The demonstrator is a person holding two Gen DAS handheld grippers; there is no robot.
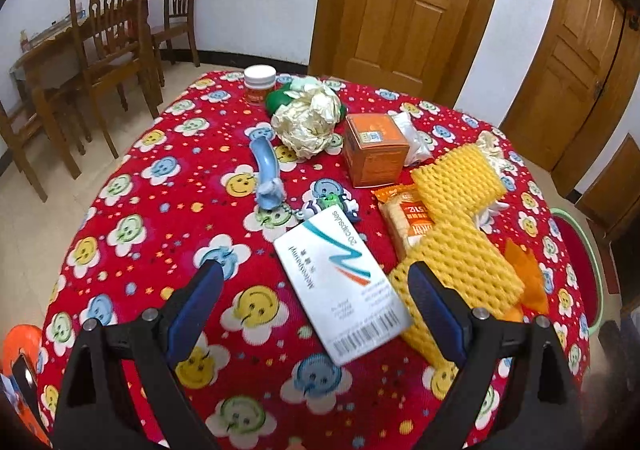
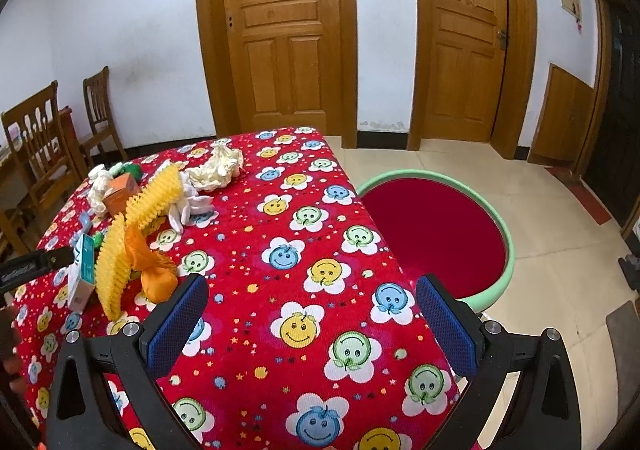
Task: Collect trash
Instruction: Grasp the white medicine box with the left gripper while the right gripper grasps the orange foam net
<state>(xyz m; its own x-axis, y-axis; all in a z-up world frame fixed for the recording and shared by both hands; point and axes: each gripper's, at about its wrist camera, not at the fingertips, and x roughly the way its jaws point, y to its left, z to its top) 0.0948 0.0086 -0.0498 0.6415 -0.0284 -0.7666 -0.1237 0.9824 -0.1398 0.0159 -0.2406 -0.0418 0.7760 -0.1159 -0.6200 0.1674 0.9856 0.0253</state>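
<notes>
Trash lies on a table under a red smiley-flower cloth (image 1: pixel 132 178). My left gripper (image 1: pixel 316 274) is open, its fingers either side of a white capsule box (image 1: pixel 340 286) on the cloth. To the right of the box lie yellow foam netting (image 1: pixel 456 250), a snack packet (image 1: pixel 408 218) and an orange wrapper (image 1: pixel 528 282). Further back sit an orange carton (image 1: pixel 376 148), crumpled cream paper (image 1: pixel 308 118), a blue curved piece (image 1: pixel 266 170) and a white-lidded jar (image 1: pixel 260 84). My right gripper (image 2: pixel 312 290) is open above the bare cloth (image 2: pixel 304 250), with the foam netting (image 2: pixel 116 266) and orange wrapper (image 2: pixel 154 274) to its left.
A round red basin with a green rim (image 2: pixel 440 234) stands on the floor by the table's right edge. Wooden chairs (image 1: pixel 108 46) and another table stand at the far left. Two wooden doors (image 2: pixel 284 34) are behind. An orange object (image 1: pixel 20 346) sits at the table's near left.
</notes>
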